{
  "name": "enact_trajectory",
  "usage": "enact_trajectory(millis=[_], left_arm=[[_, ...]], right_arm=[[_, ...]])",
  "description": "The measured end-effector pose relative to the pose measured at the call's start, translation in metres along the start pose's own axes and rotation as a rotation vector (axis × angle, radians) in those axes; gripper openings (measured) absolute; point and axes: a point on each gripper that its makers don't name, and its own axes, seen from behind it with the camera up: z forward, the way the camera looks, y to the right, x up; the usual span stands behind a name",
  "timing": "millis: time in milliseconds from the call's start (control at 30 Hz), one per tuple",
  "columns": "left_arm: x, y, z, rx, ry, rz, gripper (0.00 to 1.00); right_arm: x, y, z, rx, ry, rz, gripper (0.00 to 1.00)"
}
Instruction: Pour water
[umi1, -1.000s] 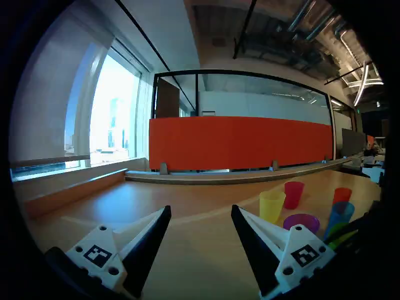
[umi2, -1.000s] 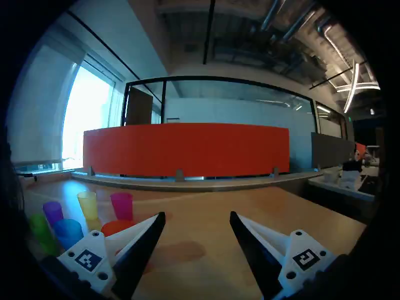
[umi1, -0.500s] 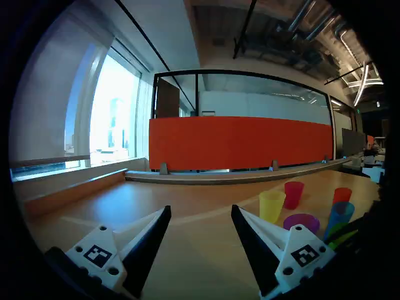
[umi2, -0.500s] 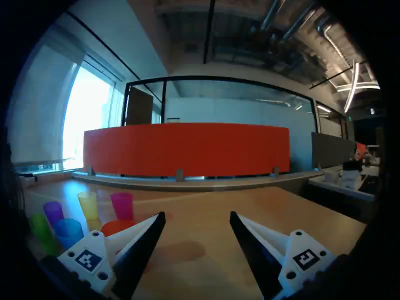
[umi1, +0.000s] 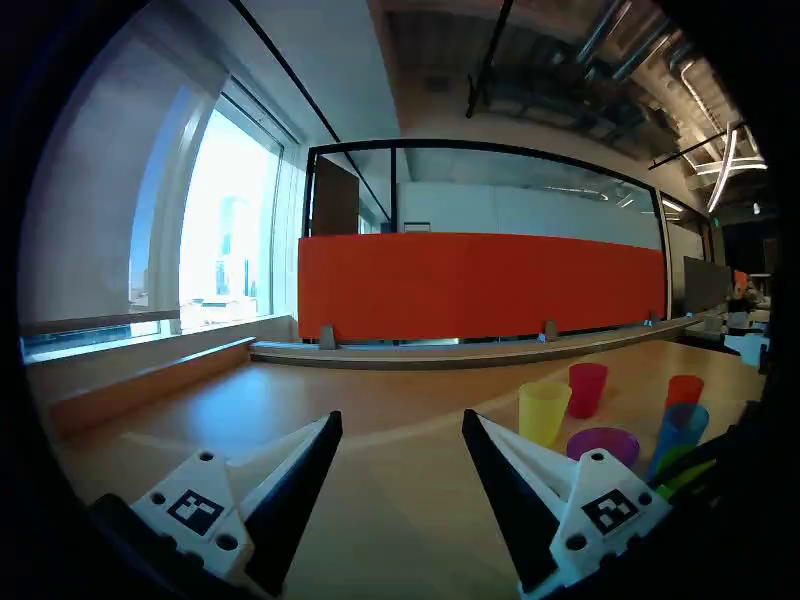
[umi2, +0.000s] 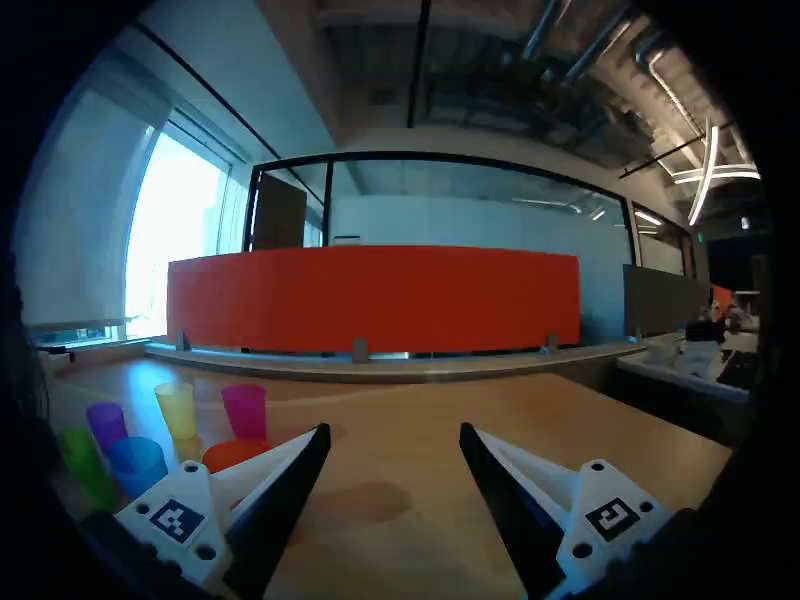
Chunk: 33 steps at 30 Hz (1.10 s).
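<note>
Several coloured plastic cups stand on a wooden table (umi1: 400, 500). In the left gripper view they are to the right: a yellow cup (umi1: 543, 412), a magenta cup (umi1: 587, 388), a purple cup (umi1: 603, 443), an orange cup (umi1: 684, 389), a blue cup (umi1: 681, 428). My left gripper (umi1: 400, 425) is open and holds nothing. In the right gripper view the cups sit at the left: yellow cup (umi2: 177, 409), magenta cup (umi2: 245, 411), purple cup (umi2: 106, 424), blue cup (umi2: 137, 466), green cup (umi2: 80, 460), orange cup (umi2: 232, 456) just behind the left finger. My right gripper (umi2: 392, 432) is open, nothing between its fingers.
An orange partition (umi1: 480, 283) with glass above runs along the table's far edge. A bright window (umi1: 225, 235) and a low ledge (umi1: 140, 375) lie to the left. Another desk with objects (umi2: 695, 360) stands at the far right.
</note>
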Motion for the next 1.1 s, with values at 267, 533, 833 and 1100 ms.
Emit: enact_trajectory(millis=[267, 533, 833, 1100], left_arm=[[0.0003, -0.0001, 0.0004, 0.0, 0.0, 0.0, 0.89], [0.0013, -0.0001, 0.0005, 0.0, 0.0, 0.0, 0.89], [0.0048, -0.0006, -0.0004, 0.0, -0.002, 0.001, 0.89], [0.0066, -0.0017, -0.0017, -0.001, -0.002, 0.002, 0.89]], right_arm=[[-0.0002, 0.0002, 0.0001, 0.0, 0.0, 0.0, 1.0], [-0.0002, 0.0005, 0.0005, 0.0, 0.0, 0.0, 1.0], [-0.0001, 0.0001, 0.0003, 0.0, 0.0, 0.0, 1.0], [-0.0001, 0.0, -0.0003, 0.0, 0.0, 0.0, 1.0]])
